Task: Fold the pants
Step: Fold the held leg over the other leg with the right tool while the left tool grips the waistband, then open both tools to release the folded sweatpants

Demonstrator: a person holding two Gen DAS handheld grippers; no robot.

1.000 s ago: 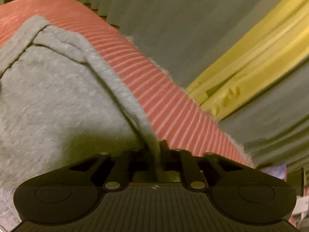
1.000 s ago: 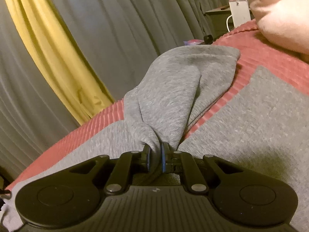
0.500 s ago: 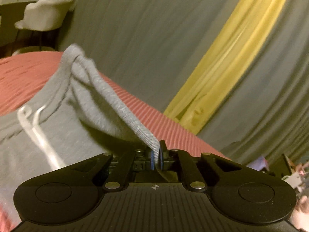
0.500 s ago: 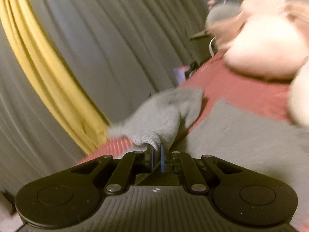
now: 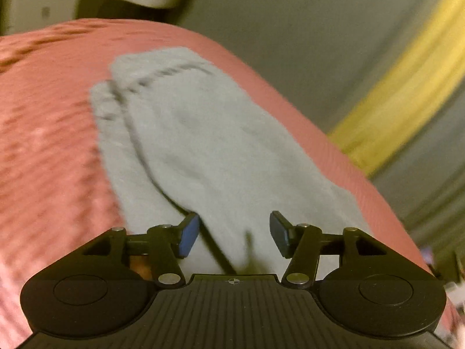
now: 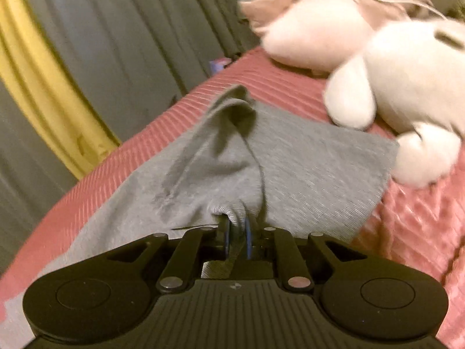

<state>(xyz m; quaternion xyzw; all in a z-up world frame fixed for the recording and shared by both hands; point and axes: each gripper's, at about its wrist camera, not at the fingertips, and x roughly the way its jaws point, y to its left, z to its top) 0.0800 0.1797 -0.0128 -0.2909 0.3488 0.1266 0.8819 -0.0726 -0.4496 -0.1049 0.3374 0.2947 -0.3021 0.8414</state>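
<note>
Below the left gripper (image 5: 234,234), whose jaws stood wide w/ nothing between them, we saw the grey sweatpants (image 5: 203,151) lying on the red ribbed bedspread (image 5: 49,133), long axis running from bottom centre to upper left of frame. Right gripper (image 6: 236,232) was nearer the work: pinched tight on a bunched fabric edge, w/ plush toy (image 6: 392,67) upper right. No readable brand or writing anywhere.
</note>
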